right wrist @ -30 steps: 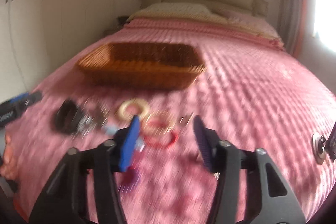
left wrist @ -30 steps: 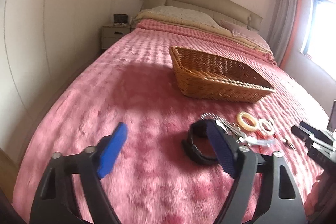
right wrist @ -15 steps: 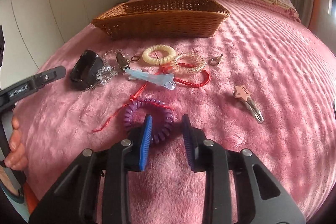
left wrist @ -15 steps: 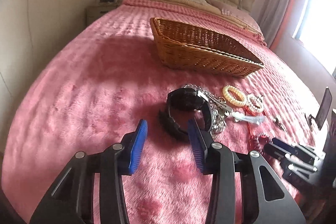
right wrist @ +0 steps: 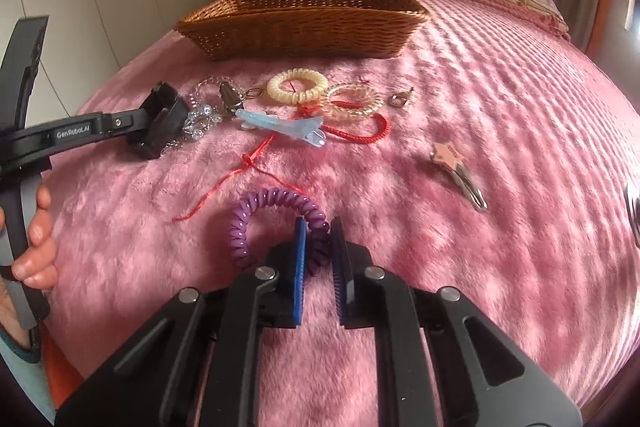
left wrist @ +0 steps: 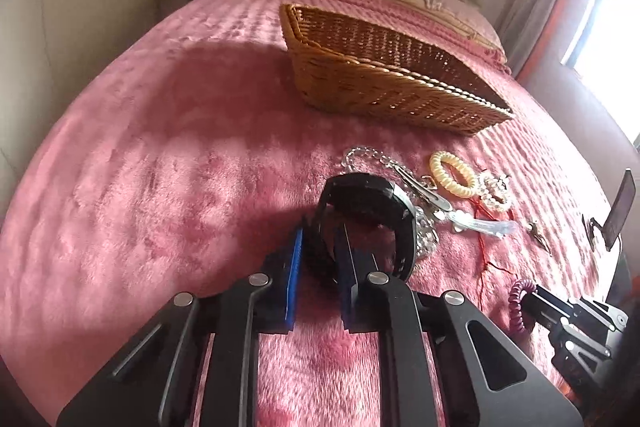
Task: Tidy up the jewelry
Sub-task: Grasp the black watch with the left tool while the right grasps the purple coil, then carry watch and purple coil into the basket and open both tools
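Observation:
My left gripper [left wrist: 318, 247] is shut on the strap of a black watch [left wrist: 366, 203] that lies on the pink bed; it also shows in the right wrist view [right wrist: 160, 119]. My right gripper [right wrist: 318, 239] is shut on a purple spiral hair tie [right wrist: 256, 215], seen small in the left wrist view [left wrist: 518, 303]. A wicker basket [right wrist: 300, 27] stands beyond the jewelry, also in the left wrist view [left wrist: 384, 91].
Between the grippers and the basket lie a cream spiral tie [right wrist: 297, 85], a clear spiral tie [right wrist: 352, 101], a blue hair clip [right wrist: 280, 127], a crystal bracelet [right wrist: 200, 117], red cords [right wrist: 360, 131], a small metal clasp [right wrist: 400, 98] and a pink star clip [right wrist: 458, 169].
Both grippers moved down and forward and closed: the left onto the watch strap, the right onto the purple hair tie.

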The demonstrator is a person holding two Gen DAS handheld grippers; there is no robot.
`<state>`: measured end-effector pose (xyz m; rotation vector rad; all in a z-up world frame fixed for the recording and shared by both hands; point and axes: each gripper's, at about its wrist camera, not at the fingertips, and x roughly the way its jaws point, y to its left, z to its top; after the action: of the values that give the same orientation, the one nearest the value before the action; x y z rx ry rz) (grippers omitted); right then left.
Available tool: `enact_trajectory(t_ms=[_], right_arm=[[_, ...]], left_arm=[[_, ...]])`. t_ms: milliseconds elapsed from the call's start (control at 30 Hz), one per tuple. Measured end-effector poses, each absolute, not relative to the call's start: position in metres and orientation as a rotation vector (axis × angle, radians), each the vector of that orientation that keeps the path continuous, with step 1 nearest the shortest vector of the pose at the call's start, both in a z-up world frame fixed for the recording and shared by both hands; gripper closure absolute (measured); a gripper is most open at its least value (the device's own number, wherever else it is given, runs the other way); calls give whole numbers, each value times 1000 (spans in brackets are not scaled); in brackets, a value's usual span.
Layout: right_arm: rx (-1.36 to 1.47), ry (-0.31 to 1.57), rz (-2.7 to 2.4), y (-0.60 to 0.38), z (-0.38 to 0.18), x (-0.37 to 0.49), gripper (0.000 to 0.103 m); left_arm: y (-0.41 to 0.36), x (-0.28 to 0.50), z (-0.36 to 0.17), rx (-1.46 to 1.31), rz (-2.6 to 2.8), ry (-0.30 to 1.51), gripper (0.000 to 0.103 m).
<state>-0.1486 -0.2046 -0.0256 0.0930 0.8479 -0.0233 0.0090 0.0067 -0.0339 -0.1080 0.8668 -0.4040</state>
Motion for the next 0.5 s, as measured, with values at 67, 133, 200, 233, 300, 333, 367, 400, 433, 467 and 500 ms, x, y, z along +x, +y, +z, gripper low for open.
enact_trajectory(t_ms=[67,133,200,233,300,333,367,400,433,467,500], right_arm=[[97,827,-34,-207,-21,-154,93],[109,812,-34,-209,-17,-156,93],[115,797,-31,-210,-13,-158,93],[120,791,-27,-211,-10,-159,93],[122,783,-28,-210,-8,-159,93],[124,784,-28,-210,-8,-159,93],[129,788,-24,-211,-9,-159,93],[137,793,-19,-212,-11,-158,93],[145,797,-14,-212,-12,-157,93],[154,804,-9,-213,-15,-155,93],[158,808,-8,-214,-17,-154,93]], left_arm=[[11,2,-32,-119,-409,850,90],[13,-4,-30,-131,-415,838,91],[15,-9,-27,-144,-421,833,91],[16,-10,-26,-151,-426,831,92],[16,-14,-26,-147,-424,830,92],[16,-15,-26,-134,-419,833,93],[14,-15,-28,-112,-415,841,93],[13,-16,-29,-97,-412,849,92],[11,-16,-31,-79,-408,862,92],[9,-15,-32,-61,-412,877,90],[7,-14,-33,-41,-418,889,84]])
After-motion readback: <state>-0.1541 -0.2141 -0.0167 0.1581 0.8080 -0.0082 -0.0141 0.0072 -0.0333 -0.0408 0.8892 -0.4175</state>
